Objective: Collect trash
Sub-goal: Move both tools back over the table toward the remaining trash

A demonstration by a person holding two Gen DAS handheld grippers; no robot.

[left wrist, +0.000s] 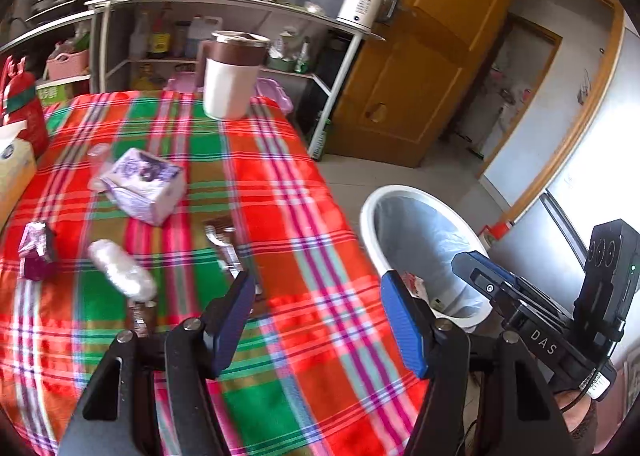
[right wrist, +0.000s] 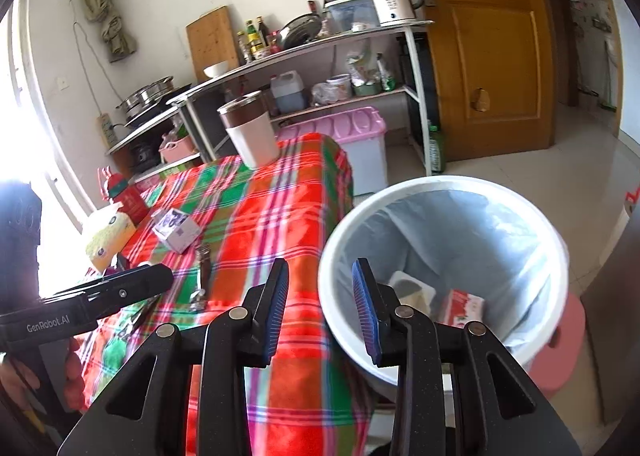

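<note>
My left gripper [left wrist: 320, 320] hangs open and empty over the near right part of the plaid tablecloth [left wrist: 280, 160]. Trash lies on the cloth: a brown foil wrapper [left wrist: 224, 248] just beyond the left finger, a crumpled silvery wad [left wrist: 120, 270], a purple wrapper [left wrist: 36, 252] and a squashed clear cup [left wrist: 98, 166]. My right gripper [right wrist: 320, 308] is open with nothing between its fingers, at the table's edge beside the white bin [right wrist: 440, 183]. Inside the bin's liner lie a red-and-white carton [right wrist: 464, 306] and a pale tray [right wrist: 412, 288]. The bin [left wrist: 400, 190] stands right of the table.
A purple tissue pack [left wrist: 142, 184], a yellow tissue box [right wrist: 108, 240] and a tall brown-and-white jug [left wrist: 232, 76] stand on the table. A metal kitchen rack [right wrist: 320, 40] and a pink-lidded box [right wrist: 360, 128] stand behind it. A wooden door [right wrist: 488, 48] is at the right.
</note>
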